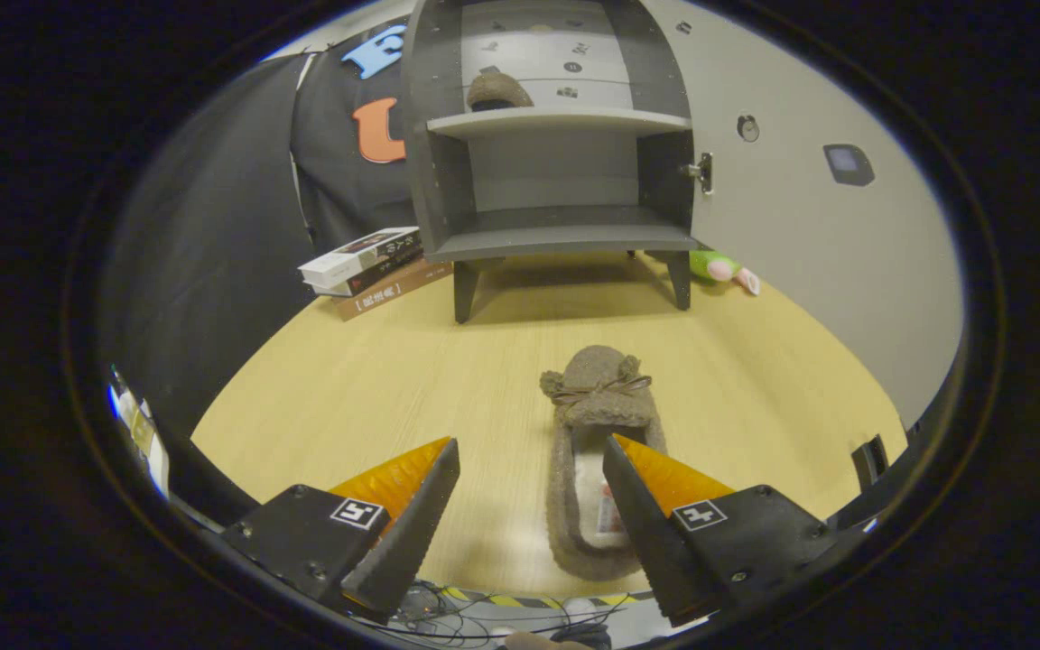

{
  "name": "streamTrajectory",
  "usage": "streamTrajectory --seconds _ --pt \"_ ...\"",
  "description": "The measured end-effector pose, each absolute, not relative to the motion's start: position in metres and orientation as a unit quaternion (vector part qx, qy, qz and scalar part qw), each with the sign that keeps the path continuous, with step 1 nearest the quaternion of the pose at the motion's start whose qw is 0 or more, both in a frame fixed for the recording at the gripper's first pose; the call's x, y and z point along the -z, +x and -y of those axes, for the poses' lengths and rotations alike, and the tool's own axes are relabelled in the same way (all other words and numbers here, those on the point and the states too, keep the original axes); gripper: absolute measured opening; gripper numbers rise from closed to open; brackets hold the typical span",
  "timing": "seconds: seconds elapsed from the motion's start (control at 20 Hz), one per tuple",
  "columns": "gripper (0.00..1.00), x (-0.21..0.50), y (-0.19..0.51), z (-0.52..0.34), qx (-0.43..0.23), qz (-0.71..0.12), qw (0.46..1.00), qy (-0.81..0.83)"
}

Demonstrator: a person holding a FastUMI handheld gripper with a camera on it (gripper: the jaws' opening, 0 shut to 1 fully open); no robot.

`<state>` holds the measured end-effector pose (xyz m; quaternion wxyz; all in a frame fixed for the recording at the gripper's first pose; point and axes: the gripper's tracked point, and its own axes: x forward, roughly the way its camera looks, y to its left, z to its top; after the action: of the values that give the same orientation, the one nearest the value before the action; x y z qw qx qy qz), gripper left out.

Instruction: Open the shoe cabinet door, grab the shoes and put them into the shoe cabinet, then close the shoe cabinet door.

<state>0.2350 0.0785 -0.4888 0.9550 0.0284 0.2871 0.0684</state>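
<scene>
A fuzzy brown slipper with a small bow lies on the wooden table, toe pointing toward the cabinet. My gripper is open above the slipper's heel end; one finger overlaps the slipper's opening, the other stands apart over bare table. Beyond it stands the grey shoe cabinet on short legs, its door swung wide open to the side. A second brown slipper sits on the cabinet's upper shelf. The lower shelf holds nothing.
A stack of books lies on the table beside the cabinet's leg. A green and pink plush toy rests behind the cabinet near the open door. Cables and striped tape run under the table's near edge.
</scene>
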Motion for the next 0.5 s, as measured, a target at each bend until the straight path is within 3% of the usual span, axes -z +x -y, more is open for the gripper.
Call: streamTrajectory --seconds 0.5 --pt "0.99 0.516 0.301 -0.088 -0.073 -0.330 0.939 0.071"
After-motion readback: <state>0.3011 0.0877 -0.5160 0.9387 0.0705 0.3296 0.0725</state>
